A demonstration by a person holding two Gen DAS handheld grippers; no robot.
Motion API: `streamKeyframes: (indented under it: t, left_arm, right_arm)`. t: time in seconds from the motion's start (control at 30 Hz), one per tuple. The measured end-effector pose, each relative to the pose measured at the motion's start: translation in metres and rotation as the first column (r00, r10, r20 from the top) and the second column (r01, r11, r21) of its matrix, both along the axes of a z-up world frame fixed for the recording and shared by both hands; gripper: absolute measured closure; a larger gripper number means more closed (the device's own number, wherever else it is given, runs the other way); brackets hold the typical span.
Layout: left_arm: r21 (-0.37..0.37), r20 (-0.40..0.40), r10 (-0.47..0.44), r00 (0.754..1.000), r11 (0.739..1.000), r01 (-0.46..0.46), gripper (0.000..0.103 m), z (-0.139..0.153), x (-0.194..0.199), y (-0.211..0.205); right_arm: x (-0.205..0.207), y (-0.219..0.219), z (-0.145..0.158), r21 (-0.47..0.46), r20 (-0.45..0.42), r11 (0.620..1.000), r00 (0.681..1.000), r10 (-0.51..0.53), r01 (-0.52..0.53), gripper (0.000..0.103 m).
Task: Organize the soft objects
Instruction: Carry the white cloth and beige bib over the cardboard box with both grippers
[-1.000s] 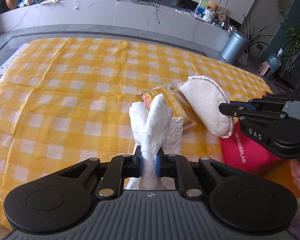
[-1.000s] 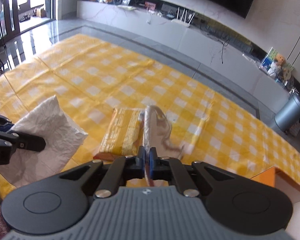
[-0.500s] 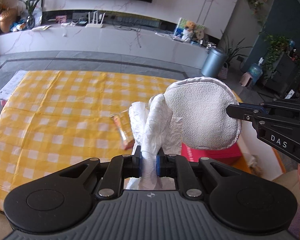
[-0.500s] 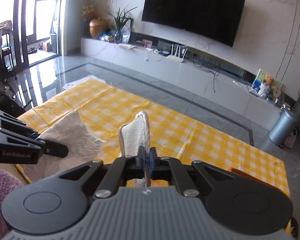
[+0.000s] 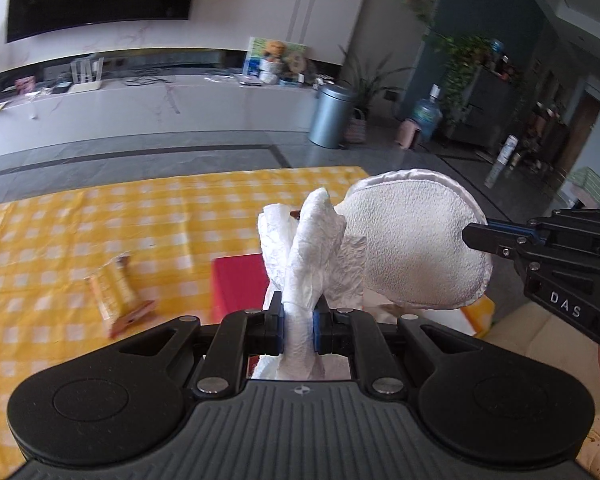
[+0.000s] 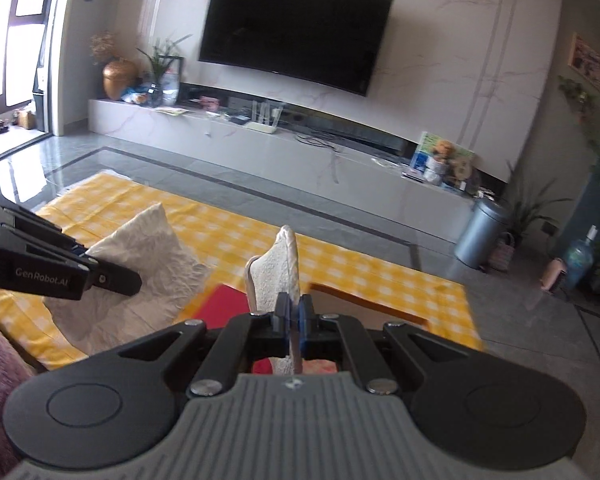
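Left wrist view first: my left gripper (image 5: 299, 326) has its jaws pinched tight on a crumpled white paper towel (image 5: 312, 248), which bunches up between the blue pads and fans out above them. Just to its right, my right gripper (image 5: 476, 236) reaches in from the frame edge with its jaws closed on the rim of a round white terry pad (image 5: 416, 244); the pad hangs in the air beside the towel, the two nearly touching. Beneath them I see a red box (image 5: 236, 284) on the yellow checked tablecloth (image 5: 100, 216), near the table's right edge. Further left on the cloth lies an orange snack packet (image 5: 118, 296), blurred, well apart from the box.

From the right wrist view, my right gripper (image 6: 294, 320) is closed almost fully, with the terry pad (image 6: 278, 276) standing edge-on between the pads. My left gripper (image 6: 134, 280) comes in from the left, holding the paper towel (image 6: 148, 264) above the cloth (image 6: 220, 232). The red box (image 6: 224, 300) sits below them, with an orange-rimmed carton edge (image 6: 364, 300) beside it near the table's right corner.

Beyond the table, across grey floor tiles, I see a grey bin (image 6: 480, 240), a long white media bench (image 6: 300, 144) and a dark television (image 6: 296, 30) on the wall.
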State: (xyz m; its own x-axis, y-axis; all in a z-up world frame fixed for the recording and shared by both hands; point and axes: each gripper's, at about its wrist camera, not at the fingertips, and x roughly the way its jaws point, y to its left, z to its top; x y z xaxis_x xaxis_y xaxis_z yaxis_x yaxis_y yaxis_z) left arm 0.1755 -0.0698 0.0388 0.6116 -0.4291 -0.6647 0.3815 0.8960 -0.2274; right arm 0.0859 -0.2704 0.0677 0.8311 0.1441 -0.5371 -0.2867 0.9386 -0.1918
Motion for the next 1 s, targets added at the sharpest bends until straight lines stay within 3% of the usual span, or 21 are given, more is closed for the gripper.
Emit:
streamKeyframes:
  t: [0.33,0.67,1.0]
  left_arm:
    - [0.061,-0.043,-0.147,0.988,0.987,0.15,0.089,-0.036,0.053,-0.106]
    - [0.098,-0.119,-0.143,0.982,0.983,0.155,0.089,-0.101,0.122,-0.152]
    - [0.17,-0.255,-0.181,0.95,0.959,0.228,0.089,-0.158,0.146,-0.177]
  right_arm:
    - [0.046,-0.074,-0.05,-0.043,-0.066,0.992,0.99,-0.125,0.122,0.102]
    - [0.125,-0.105,-0.115,-0.077,-0.081,0.982,0.98,-0.181,0.175,0.102]
    - [0.155,-0.113,-0.178,0.008,-0.308,0.994,0.946,-0.099,0.106,0.102]
